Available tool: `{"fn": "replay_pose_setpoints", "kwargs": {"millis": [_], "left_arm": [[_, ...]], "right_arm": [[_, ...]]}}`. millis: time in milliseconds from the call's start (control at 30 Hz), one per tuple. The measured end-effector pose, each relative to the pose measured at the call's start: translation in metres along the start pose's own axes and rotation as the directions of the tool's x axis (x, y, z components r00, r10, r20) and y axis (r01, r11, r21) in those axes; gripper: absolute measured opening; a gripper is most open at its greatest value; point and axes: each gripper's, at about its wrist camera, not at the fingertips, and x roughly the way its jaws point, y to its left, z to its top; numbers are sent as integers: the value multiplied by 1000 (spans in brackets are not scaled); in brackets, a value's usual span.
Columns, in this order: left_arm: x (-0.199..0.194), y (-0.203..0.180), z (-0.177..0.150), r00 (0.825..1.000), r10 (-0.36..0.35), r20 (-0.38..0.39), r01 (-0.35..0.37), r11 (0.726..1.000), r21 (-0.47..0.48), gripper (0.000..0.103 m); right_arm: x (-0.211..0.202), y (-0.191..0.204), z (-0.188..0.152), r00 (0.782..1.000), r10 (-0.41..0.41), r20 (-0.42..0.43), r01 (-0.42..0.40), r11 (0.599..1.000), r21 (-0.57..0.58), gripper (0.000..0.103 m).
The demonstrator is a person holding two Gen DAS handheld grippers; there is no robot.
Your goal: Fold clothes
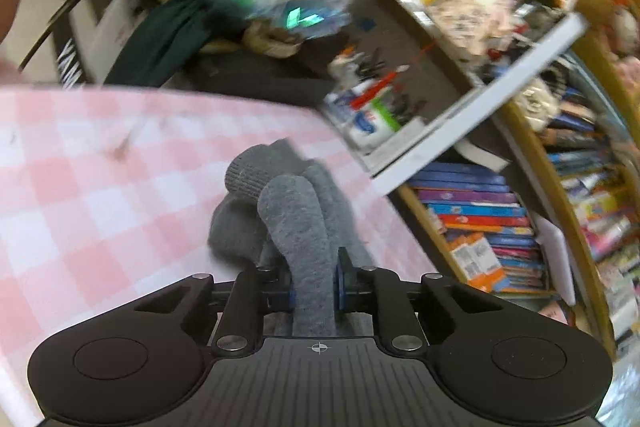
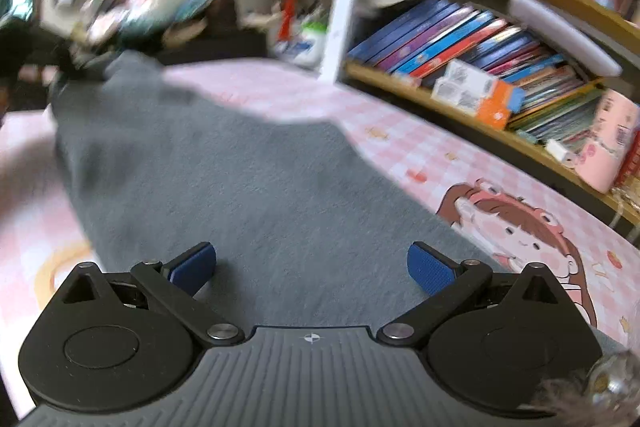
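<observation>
Pinching a bunched fold of the grey knit garment (image 1: 280,203) between its blue pads, the left gripper (image 1: 316,293) has its fingers clamped tight on the cloth, which humps up just ahead of them on the pink checked desk cover (image 1: 80,187). The right gripper (image 2: 312,267) hovers with fingers spread wide and empty, grey cloth lying flat between and beyond them. Judging by this, the fold goes best if the left grip stays firm while the right fingers pin the flat part.

Wrist views, close (both tilted down).
</observation>
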Motion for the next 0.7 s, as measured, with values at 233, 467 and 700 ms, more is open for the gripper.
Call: {"fn": "replay_pose_setpoints", "kwargs": {"millis": [233, 467, 700], "left_arm": [[-12, -14, 0, 999, -48, 21, 46, 996, 76, 15], [-20, -26, -3, 993, -117, 30, 112, 985, 132, 15], [-23, -52, -11, 990, -135, 52, 119, 965, 233, 12]], "right_arm": [[21, 51, 38, 998, 55, 21, -54, 998, -31, 103], [45, 112, 34, 998, 63, -23, -65, 986, -153, 103], [27, 83, 26, 990, 142, -14, -142, 990, 13, 103]]}}
